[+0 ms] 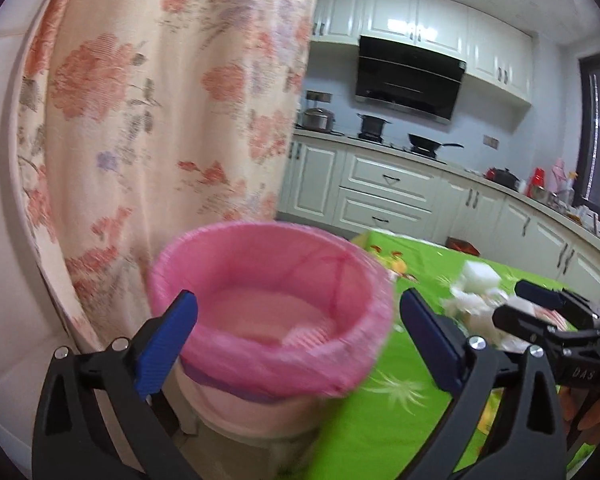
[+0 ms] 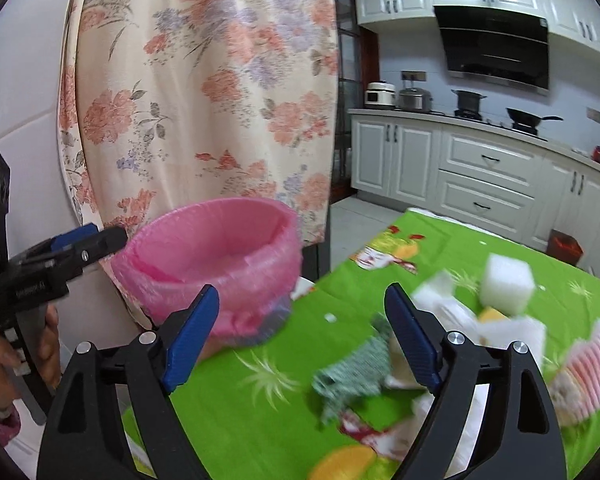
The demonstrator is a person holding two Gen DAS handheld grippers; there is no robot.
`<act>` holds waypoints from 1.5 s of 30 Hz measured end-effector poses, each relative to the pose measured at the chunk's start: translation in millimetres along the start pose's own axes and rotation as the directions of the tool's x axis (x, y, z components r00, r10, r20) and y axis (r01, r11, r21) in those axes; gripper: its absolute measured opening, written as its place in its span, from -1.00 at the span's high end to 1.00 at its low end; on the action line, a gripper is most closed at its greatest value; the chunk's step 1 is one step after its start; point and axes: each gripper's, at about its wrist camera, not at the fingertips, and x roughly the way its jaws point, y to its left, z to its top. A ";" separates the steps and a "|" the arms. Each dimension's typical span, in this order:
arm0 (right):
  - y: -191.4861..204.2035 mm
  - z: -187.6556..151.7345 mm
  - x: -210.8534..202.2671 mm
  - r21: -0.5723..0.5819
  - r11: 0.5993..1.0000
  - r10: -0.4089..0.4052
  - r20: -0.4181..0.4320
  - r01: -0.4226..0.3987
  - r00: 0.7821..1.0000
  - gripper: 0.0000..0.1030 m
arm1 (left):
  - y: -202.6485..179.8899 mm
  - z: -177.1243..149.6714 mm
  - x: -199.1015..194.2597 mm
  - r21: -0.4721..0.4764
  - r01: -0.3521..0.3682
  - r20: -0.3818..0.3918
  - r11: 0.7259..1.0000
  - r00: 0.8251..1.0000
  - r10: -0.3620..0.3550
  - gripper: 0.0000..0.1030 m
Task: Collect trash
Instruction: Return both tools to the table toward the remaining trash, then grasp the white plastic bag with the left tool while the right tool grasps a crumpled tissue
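Fingers of the left gripper stood spread wide with nothing between them, framing the pink-lined bin at lower centre of the left wrist view, likely because that was the drop spot. Right gripper also gaped, holding nothing, its fingers over the green table. Trash sat at lower right of the right wrist view: white foam cube, green scrap, striped paper cup, other white bits blurred. Bin stood at the table's edge, beside the floral curtain, probably so trash could be carried straight across. One striped piece already lay inside the liner.
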 end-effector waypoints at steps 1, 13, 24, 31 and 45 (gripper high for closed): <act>-4.2 -4.1 -6.4 -0.001 1.000 -0.012 0.001 0.012 1.000 -0.58 | -8.7 -5.7 0.3 -0.001 0.018 -0.012 1.000 1.000 -0.018 -0.90; -81.7 -62.4 -72.1 0.128 0.973 -0.189 -0.030 0.191 0.982 -0.59 | -117.8 -61.4 15.0 0.083 0.175 -0.133 0.981 0.977 -0.163 -0.90; -127.4 -99.3 -72.5 0.222 0.919 -0.297 -0.151 0.325 0.943 -0.59 | -178.8 -96.6 15.5 0.166 0.249 -0.190 0.954 0.958 -0.217 -0.90; -128.5 -101.5 -56.5 0.231 0.911 -0.297 -0.203 0.341 0.933 -0.57 | -183.2 -99.6 14.2 0.201 0.224 -0.166 0.954 0.967 -0.193 -0.90; -134.7 -108.6 -46.8 0.256 0.916 -0.242 -0.259 0.308 0.935 0.40 | -192.0 -83.2 33.9 0.189 0.219 -0.187 0.957 0.965 -0.183 -0.90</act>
